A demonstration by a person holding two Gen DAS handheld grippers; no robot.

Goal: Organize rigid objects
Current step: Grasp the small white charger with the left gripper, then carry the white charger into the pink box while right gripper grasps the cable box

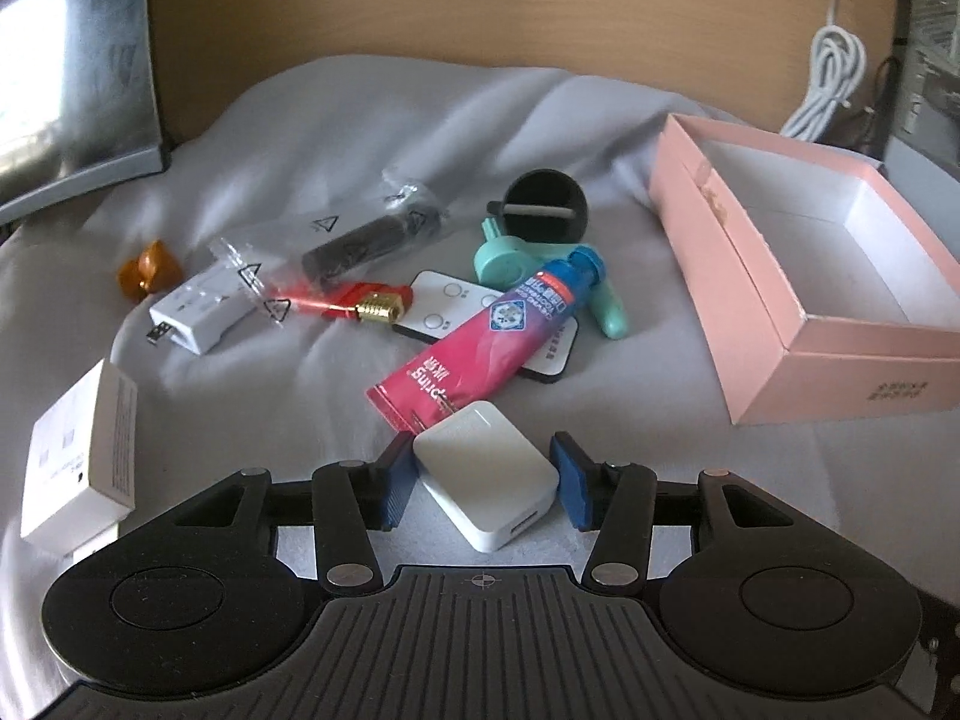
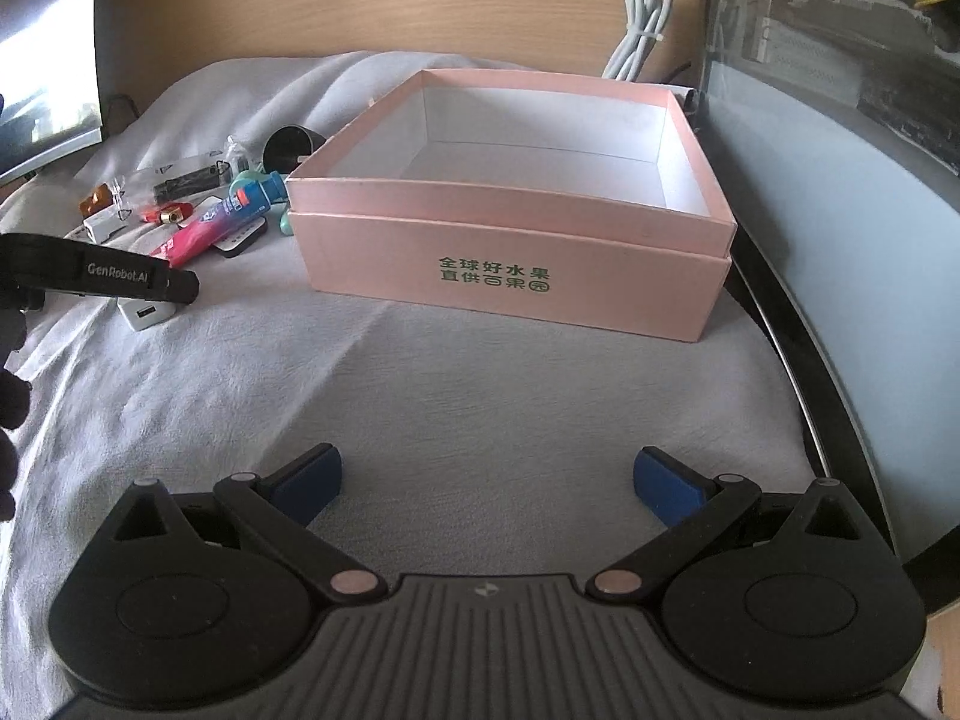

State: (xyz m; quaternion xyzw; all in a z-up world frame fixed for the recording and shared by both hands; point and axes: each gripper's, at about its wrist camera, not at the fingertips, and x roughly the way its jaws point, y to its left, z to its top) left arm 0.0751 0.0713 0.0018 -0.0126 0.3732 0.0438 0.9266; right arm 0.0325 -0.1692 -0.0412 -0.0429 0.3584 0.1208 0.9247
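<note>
The pink box (image 2: 510, 276) is showing green Chinese characters on its near wall in the right wrist view, reading 全球好水果 above 直供百果园. To its left, the black body of the left gripper (image 2: 102, 273) is carrying the white brand mark "GenRobot.AI". In the left wrist view, the pink-and-blue tube (image 1: 480, 336) is displaying the word "Spring" upside down near its crimped end, with small characters by its blue cap that are too blurred to read. The clear plastic bags (image 1: 282, 276) farther left are bearing printed triangle signs. The white carton (image 1: 78, 450) at near left is carrying fine print, unreadable here.
</note>
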